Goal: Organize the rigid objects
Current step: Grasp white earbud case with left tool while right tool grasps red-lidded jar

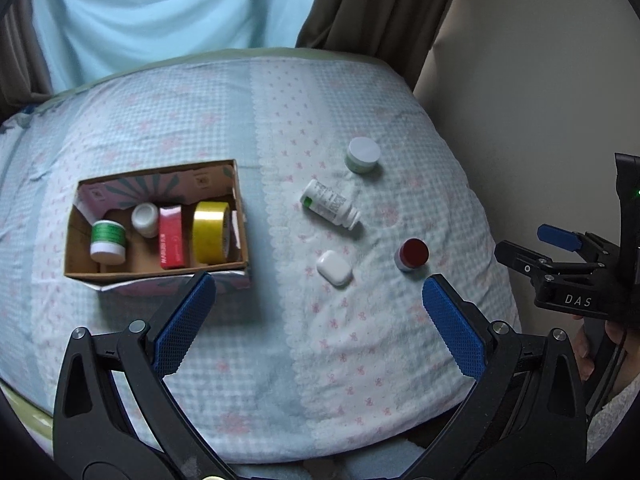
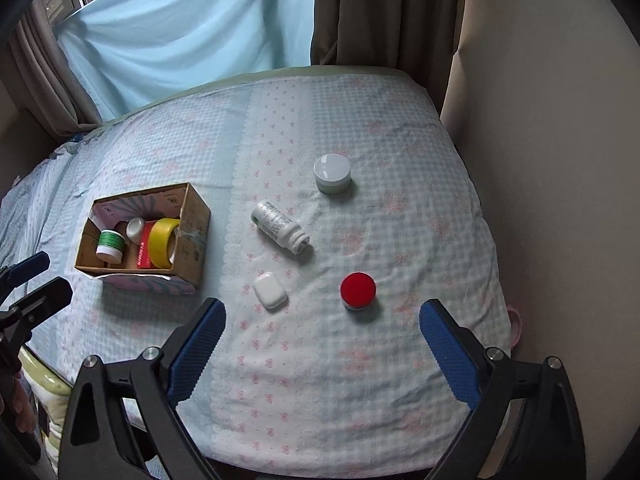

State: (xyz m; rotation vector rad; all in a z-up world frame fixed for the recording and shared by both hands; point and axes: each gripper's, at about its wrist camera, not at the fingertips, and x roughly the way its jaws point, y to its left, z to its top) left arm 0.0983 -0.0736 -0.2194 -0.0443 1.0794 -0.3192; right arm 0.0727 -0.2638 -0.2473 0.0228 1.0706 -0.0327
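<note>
Hovering wide open and empty over the near edge of the bed: left gripper [image 1: 318, 292], its blue pads [image 1: 182, 328] spread apart. Likewise gaping with nothing between its jaws: right gripper [image 2: 322, 316], hanging just near of the loose items.

Sitting on the left of the checked bedspread [image 1: 240, 380]: cardboard box [image 1: 236, 200], holding a green-labelled jar [image 1: 107, 241], a small white bottle [image 1: 145, 219], a red carton [image 1: 172, 243] and a yellow tape roll [image 1: 211, 231] standing on edge.

Lying well apart to the right on the cover: white pill bottle [image 2: 280, 227] on its side, white earbud case [image 2: 270, 290] nearer, red-lidded jar [image 2: 358, 291] upright at near right, white-lidded jar [image 2: 332, 173] upright farthest off.
</note>
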